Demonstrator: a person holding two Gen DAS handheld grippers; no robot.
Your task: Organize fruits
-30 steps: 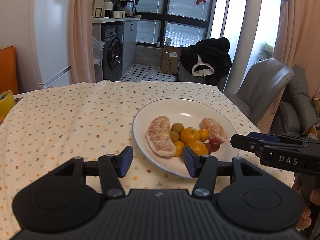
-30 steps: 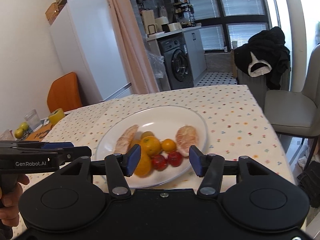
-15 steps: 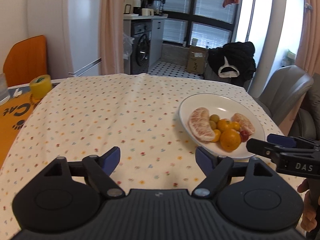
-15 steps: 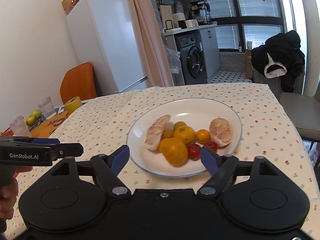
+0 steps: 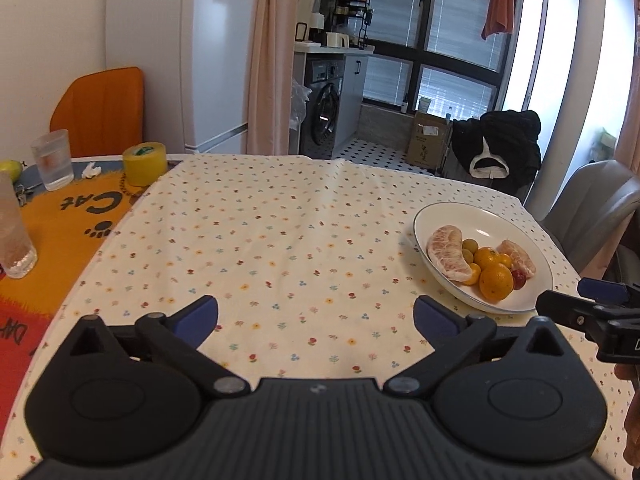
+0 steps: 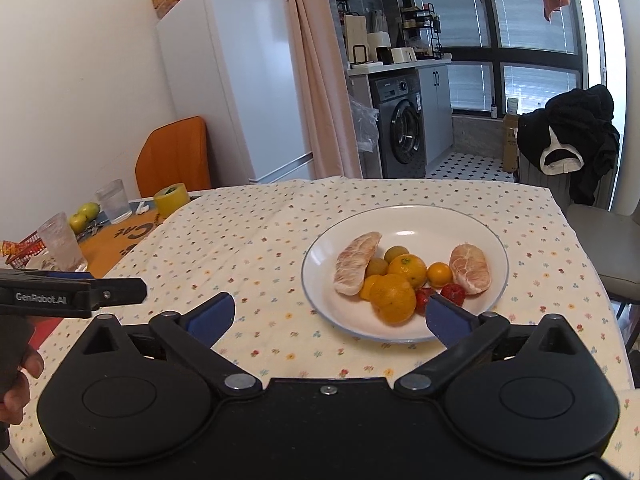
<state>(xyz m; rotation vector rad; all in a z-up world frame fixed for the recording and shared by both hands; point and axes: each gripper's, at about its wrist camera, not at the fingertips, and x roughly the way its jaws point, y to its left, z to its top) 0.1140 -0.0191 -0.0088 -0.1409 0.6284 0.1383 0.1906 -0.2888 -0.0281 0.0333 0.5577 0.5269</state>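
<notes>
The left gripper [image 5: 316, 320] is spread wide and holds nothing; below it lies only the flowered tablecloth [image 5: 260, 240]. The right gripper [image 6: 326, 314] is spread just as wide and empty, its right blue pad [image 6: 448, 316] overlapping the near rim of the white plate [image 6: 472, 232] in the picture, though whether it touches cannot be told.

Nothing stands between either gripper and the plate. To the left, past the cloth's edge, an orange mat [image 5: 60, 232] carries a yellow tape roll [image 5: 144, 163], a drinking glass [image 5: 53, 159] and a second glass [image 5: 12, 240] nearer the camera.

The right wrist view shows two green fruits [image 6: 85, 216] beside the glasses and a hand [image 6: 16, 384] on the left gripper's handle; the left wrist view shows a grey chair [image 5: 592, 200] behind the plate.

The plate sits near the table's right edge. On it lie two peeled pomelo pieces [image 6: 356, 268], two large oranges [image 6: 394, 298], smaller orange and greenish fruits, and two small red fruits [image 6: 452, 293], all bunched together and touching in the middle.
</notes>
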